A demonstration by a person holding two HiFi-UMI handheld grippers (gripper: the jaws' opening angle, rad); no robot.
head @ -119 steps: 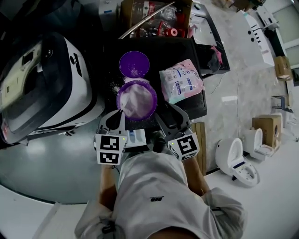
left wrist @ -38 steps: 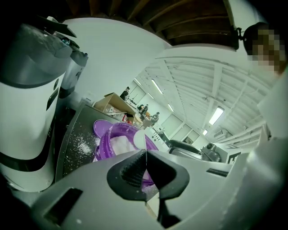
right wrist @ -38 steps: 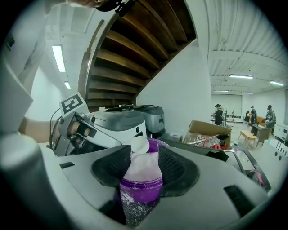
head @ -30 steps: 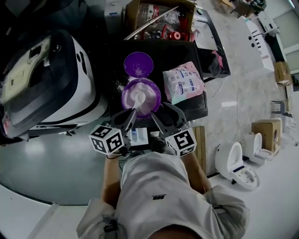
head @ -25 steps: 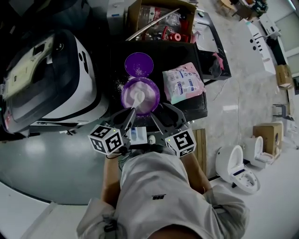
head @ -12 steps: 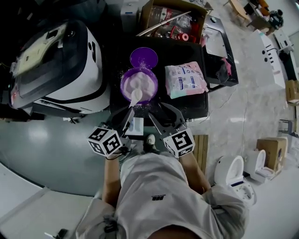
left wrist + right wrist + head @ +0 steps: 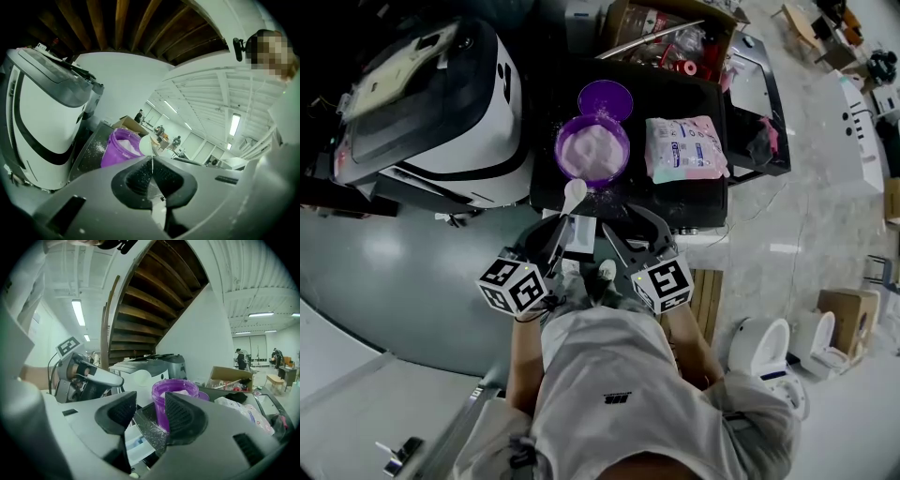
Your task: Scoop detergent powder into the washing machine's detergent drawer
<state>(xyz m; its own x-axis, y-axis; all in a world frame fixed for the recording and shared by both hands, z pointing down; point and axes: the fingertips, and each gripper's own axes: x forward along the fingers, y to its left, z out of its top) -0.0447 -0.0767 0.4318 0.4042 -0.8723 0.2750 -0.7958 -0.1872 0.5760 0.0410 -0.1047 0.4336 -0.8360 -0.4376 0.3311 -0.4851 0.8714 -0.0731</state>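
A purple tub of white powder stands on the black table, with its purple lid behind it. My left gripper is shut on the handle of a white spoon, whose bowl hangs just outside the tub's near rim. The left gripper view shows the spoon in front of the tub. My right gripper is open and empty beside it. A white drawer with a blue insert lies below the jaws. The washing machine stands to the left.
A pink detergent bag lies right of the tub. Spilled powder dusts the table. A cardboard box of clutter sits behind the table. A wooden pallet and a white appliance are on the floor at right.
The spoon has come up out of the powder and back toward me, past the tub's near rim. Both grippers have drawn back from the table a little.
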